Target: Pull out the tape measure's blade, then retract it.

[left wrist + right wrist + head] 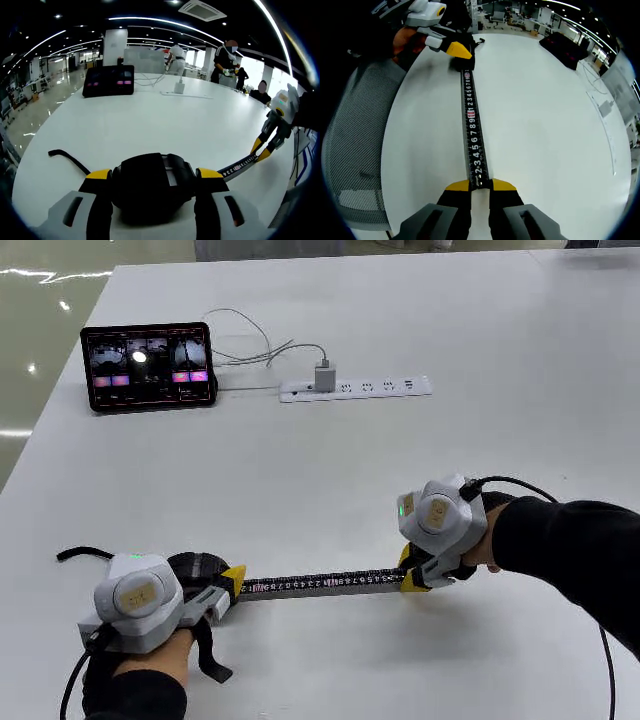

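At 7 o'clock in the head view, the left hand-held gripper [222,590] is clamped on the black tape measure case [195,568], which rests on the white surface [330,480]. The blade [320,583] runs out straight toward 3 o'clock to the right hand-held gripper [412,575], whose yellow-tipped jaws pinch its end. Farther off, a lit tablet [148,366] stands at 11 o'clock and a power strip [355,389] lies at 12 o'clock.

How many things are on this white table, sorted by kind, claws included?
tape measure: 1
tablet: 1
power strip: 1
charger plug: 1
claws: 2, left claw and right claw
Total: 6
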`<action>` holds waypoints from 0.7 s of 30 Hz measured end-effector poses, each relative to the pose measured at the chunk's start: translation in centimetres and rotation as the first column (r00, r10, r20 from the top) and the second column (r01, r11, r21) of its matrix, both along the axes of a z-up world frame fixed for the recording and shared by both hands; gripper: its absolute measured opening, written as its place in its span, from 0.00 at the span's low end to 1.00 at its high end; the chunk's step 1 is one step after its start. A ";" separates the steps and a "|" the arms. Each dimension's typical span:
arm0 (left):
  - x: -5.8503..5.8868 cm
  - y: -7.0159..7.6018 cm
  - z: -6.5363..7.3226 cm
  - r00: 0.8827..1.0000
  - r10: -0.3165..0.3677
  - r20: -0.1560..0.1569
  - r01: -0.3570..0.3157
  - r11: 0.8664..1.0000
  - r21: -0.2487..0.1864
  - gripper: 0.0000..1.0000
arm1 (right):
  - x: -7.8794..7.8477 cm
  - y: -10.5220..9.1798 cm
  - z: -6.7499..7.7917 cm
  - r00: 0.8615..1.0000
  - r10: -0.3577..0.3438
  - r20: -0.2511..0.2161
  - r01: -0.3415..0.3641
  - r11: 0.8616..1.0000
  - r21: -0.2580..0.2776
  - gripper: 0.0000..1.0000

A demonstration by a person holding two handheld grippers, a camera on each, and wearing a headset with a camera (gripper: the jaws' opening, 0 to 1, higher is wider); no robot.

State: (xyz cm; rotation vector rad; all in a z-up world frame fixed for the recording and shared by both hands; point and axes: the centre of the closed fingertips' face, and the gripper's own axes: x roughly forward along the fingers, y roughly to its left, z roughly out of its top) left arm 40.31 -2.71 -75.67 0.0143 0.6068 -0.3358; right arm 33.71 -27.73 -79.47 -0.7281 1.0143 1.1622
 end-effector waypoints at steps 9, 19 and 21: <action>-0.2 0.0 0.0 1.000 -0.010 -0.017 0.011 1.000 0.016 0.60 | 0.0 0.0 0.0 1.000 -0.018 -0.004 0.018 1.000 0.002 0.08; -0.2 0.1 -0.1 1.000 -0.008 -0.024 0.009 1.000 0.016 0.59 | 0.1 0.2 0.0 1.000 -0.022 -0.008 0.022 1.000 -0.009 0.08; -0.1 0.1 -0.2 1.000 -0.006 -0.027 0.007 1.000 0.015 0.59 | 0.1 0.2 0.0 1.000 -0.025 -0.010 0.025 1.000 -0.010 0.08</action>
